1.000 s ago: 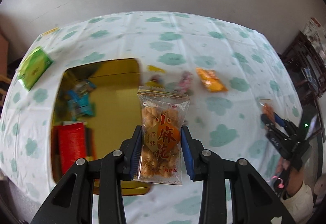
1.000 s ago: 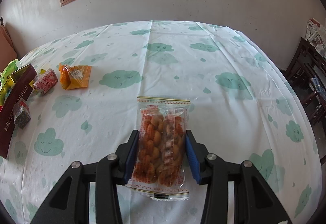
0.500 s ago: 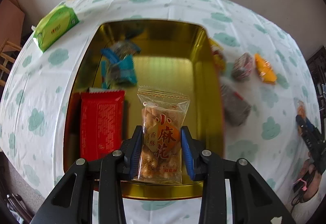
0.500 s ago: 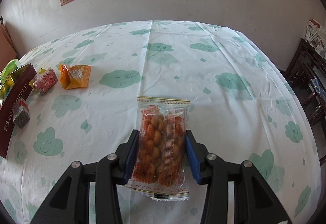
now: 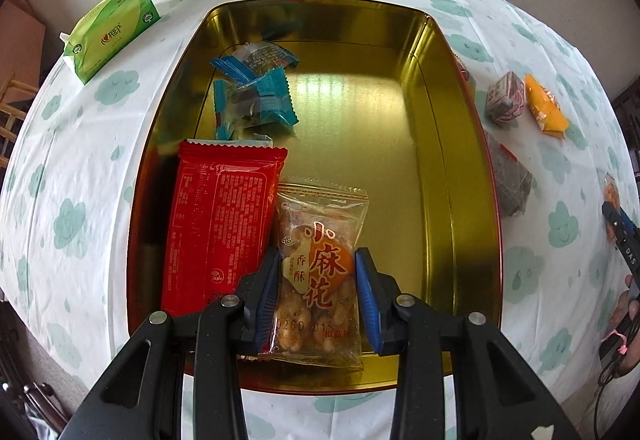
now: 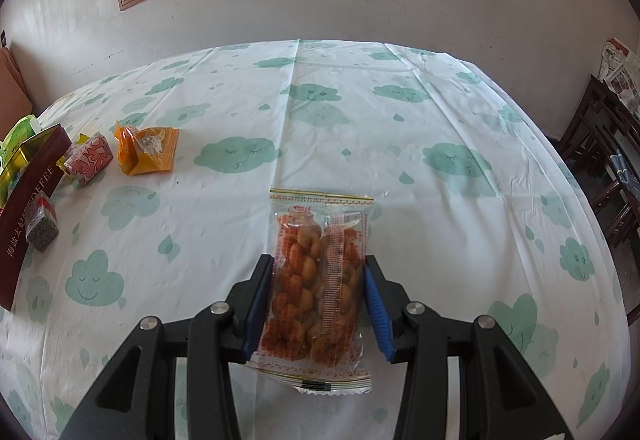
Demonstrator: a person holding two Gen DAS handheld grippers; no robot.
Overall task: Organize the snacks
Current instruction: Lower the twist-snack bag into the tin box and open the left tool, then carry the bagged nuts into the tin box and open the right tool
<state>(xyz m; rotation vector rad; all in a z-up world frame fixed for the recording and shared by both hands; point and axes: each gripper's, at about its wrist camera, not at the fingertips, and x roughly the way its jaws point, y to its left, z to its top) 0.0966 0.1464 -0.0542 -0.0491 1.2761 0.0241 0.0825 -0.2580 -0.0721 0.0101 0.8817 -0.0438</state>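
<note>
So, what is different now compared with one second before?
The left gripper, shut on its twist-snack packet, moved over the gold tin and down into it, beside the red packet. The right gripper kept still over the tablecloth, holding its own snack packet. Nothing was released.

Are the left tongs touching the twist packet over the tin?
Touching. The left wrist view shows the left tongs closed on the twist packet, both blue pads pressed against its sides, above the gold tin.
</note>
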